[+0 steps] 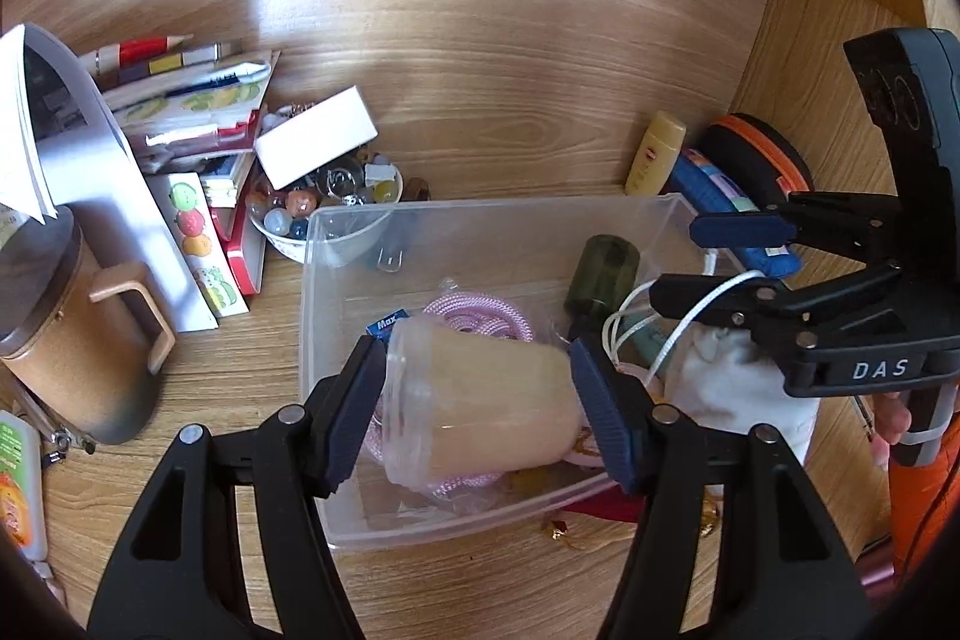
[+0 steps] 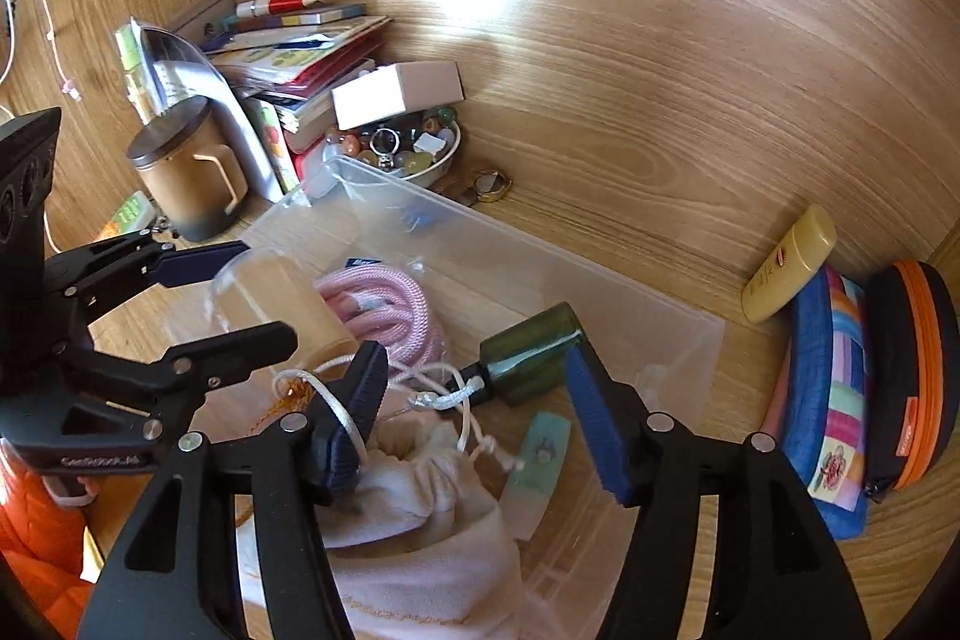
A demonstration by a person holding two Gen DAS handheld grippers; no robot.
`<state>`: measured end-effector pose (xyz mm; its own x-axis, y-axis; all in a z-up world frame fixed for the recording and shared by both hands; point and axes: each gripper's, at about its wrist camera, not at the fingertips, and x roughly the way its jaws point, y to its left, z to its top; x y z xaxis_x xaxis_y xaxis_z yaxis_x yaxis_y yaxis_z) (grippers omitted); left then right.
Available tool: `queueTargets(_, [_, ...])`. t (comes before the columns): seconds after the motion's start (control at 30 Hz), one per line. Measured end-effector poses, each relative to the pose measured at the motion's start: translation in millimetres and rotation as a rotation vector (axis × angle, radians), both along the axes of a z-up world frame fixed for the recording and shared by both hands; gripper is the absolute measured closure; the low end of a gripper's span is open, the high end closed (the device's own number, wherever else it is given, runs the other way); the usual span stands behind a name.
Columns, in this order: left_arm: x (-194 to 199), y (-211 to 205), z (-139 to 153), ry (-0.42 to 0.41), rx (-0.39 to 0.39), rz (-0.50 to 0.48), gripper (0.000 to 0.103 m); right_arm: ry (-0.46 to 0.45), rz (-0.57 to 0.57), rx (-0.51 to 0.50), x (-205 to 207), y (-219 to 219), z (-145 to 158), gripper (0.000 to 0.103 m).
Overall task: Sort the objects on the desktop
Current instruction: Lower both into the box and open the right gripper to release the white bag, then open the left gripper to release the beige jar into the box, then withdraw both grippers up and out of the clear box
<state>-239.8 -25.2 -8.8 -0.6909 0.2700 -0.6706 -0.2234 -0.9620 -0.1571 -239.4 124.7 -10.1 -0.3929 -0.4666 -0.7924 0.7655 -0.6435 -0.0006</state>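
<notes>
Both jaws stand apart. My left gripper point(image 1: 477, 400) brackets the jar point(image 1: 480, 400) over the bin point(image 1: 312, 340); its pads look to be just at the jar's ends, and I cannot tell whether they press or have let go. My right gripper point(image 2: 474, 418) hangs spread above the pouch point(image 2: 420, 508), empty, with the cord point(image 2: 336, 400) draped by its left finger. Risk, as I judge it: lifting the right could snag that cord and drag the pouch, or knock the green bottle point(image 2: 528, 352). The jar could roll onto the pink rope point(image 2: 384, 304).

Clear plastic bin point(image 1: 336, 280) (glossy), wood-grain desk point(image 1: 480, 58).
</notes>
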Motion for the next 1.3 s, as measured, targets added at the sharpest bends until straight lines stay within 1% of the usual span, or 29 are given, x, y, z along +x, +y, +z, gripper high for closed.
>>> queueTargets(0.17, [13,0,10,0.024,0.004,-0.007,0.039,0.032,0.007,-0.001,12,6,6,0.042])
queueTargets(0.23, [24,-1,13,0.027,0.02,-0.022,0.039,0.06,0.002,0.009,15,7,6,0.039])
queueTargets(0.3, [37,-2,15,0.035,0.03,-0.03,0.039,0.076,0.002,0.017,14,6,4,0.039])
queueTargets(0.47, [63,2,18,0.028,0.049,-0.059,0.039,0.064,-0.011,0.025,4,3,-1,0.039])
queueTargets(0.63, [75,23,16,0.019,0.039,-0.1,0.039,0.081,-0.019,0.053,1,-2,-5,0.039])
queueTargets(0.83, [87,52,11,0.023,0.01,-0.166,0.035,0.085,-0.031,0.067,-2,-4,-6,0.039])
queueTargets(0.93, [86,64,5,0.019,-0.022,-0.176,0.031,0.07,-0.032,0.058,-3,-3,-5,0.039])
queueTargets(1.07, [71,75,-9,-0.025,-0.049,-0.153,0.031,0.061,-0.031,0.047,-1,-2,-4,0.039])
queueTargets(1.17, [60,77,-13,-0.038,-0.045,-0.138,0.028,0.056,-0.029,0.035,2,3,-2,0.039])
queueTargets(1.23, [55,78,-13,-0.058,-0.024,-0.14,0.028,0.059,-0.031,0.029,3,6,0,0.039])
queueTargets(1.3, [54,80,-12,-0.063,-0.026,-0.137,0.029,0.06,-0.031,0.021,5,11,3,0.039])
